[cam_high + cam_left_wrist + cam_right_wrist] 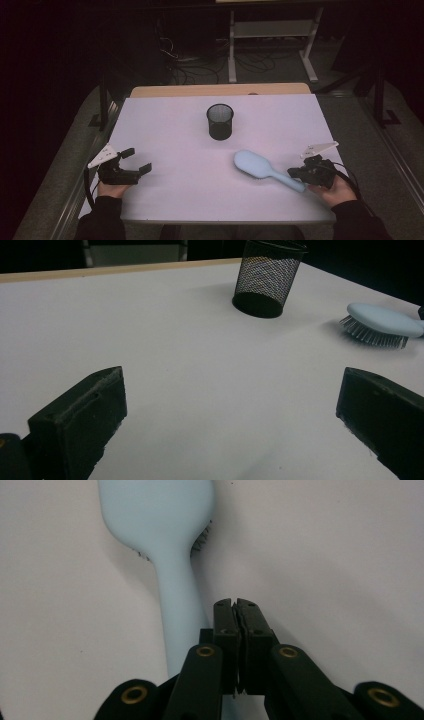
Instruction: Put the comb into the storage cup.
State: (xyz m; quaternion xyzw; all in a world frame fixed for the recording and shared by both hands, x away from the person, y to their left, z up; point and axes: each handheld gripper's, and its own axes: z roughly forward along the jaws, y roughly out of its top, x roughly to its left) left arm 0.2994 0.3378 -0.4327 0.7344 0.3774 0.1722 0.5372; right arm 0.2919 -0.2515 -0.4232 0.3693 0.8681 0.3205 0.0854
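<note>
A light blue hairbrush [256, 165] lies bristles down on the white table [175, 190], right of the middle, with its handle toward my right gripper [295, 174]. In the right gripper view the jaws [236, 603] are pressed together with nothing between them, just above and beside the hairbrush [160, 525] handle, which runs past their left side. My left gripper [137, 160] rests near the table's left front, wide open and empty [230, 405]. A black mesh cup [220, 121] stands upright behind the middle; the left gripper view shows the cup [267, 280] and the hairbrush [382, 320] ahead.
A wooden strip [220, 90] borders the table's far edge. Beyond it are a white metal frame [272, 30] and cables on a dark floor. White surface lies bare between the two grippers and in front of the cup.
</note>
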